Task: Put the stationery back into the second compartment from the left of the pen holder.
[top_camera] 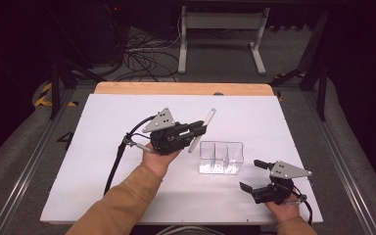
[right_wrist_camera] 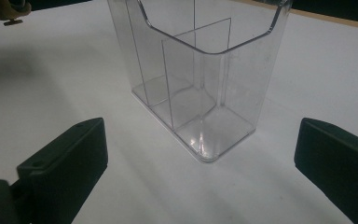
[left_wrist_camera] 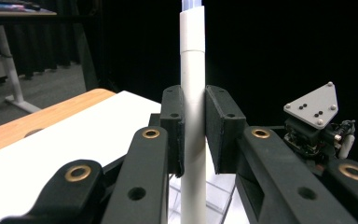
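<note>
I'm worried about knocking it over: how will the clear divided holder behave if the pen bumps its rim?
The clear divided holder looks thin-walled, empty plastic, so it is probably light and may slide on the smooth white table. It stands taller than its narrow base is deep, so a sideways bump could tip it. The open right claw nearby could steady it.

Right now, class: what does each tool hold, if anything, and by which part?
The left tool is shut on a white tube, clamped around its middle. The right tool is open and holds nothing; it faces the clear box.
</note>
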`<state>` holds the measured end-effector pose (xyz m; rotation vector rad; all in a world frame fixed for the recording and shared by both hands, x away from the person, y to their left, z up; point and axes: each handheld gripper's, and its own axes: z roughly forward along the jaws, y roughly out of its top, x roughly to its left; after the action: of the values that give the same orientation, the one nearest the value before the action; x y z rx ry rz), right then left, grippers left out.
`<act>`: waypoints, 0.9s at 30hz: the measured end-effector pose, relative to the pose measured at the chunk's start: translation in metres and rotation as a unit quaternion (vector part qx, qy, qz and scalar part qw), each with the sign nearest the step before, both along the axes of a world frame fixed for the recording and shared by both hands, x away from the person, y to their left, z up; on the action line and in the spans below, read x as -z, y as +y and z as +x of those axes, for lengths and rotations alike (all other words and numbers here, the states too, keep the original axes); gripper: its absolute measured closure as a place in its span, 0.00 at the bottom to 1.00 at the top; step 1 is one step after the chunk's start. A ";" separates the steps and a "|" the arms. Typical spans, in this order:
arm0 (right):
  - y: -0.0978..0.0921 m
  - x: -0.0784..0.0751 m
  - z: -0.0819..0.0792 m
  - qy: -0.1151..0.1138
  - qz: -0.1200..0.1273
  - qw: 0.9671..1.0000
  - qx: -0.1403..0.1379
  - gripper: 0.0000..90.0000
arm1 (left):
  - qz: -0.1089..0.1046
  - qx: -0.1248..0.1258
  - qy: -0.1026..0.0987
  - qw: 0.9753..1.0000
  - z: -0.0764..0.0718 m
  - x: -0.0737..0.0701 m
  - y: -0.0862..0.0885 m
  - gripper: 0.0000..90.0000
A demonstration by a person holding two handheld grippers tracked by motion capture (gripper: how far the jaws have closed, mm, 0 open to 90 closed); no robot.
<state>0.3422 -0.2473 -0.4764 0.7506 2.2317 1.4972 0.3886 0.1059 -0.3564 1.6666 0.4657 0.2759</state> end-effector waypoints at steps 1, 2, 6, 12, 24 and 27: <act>0.000 0.000 0.000 0.000 0.000 1.000 0.000 0.04 | -0.002 0.002 0.001 1.000 0.000 0.000 -0.002 0.87; 0.000 0.000 0.000 0.000 0.000 1.000 0.000 0.04 | -0.002 0.004 0.001 1.000 0.001 0.000 -0.005 0.87; 0.000 0.000 0.000 0.000 0.000 1.000 -0.001 0.04 | -0.001 0.012 0.002 1.000 0.004 0.000 -0.014 0.87; 0.000 0.000 0.000 0.000 -0.001 1.000 -0.002 0.04 | -0.004 0.024 0.005 1.000 0.008 0.003 -0.028 0.87; 0.000 0.000 0.000 0.000 -0.001 1.000 -0.004 0.04 | -0.015 0.037 0.002 0.999 0.010 0.009 -0.051 0.87; 0.000 0.000 0.000 -0.001 -0.001 1.000 -0.004 0.04 | -0.018 0.039 0.001 0.999 0.011 0.012 -0.055 0.87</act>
<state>0.3418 -0.2473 -0.4763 0.7413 2.2371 1.4997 0.4000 0.0504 -0.3688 1.6461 0.4052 0.2072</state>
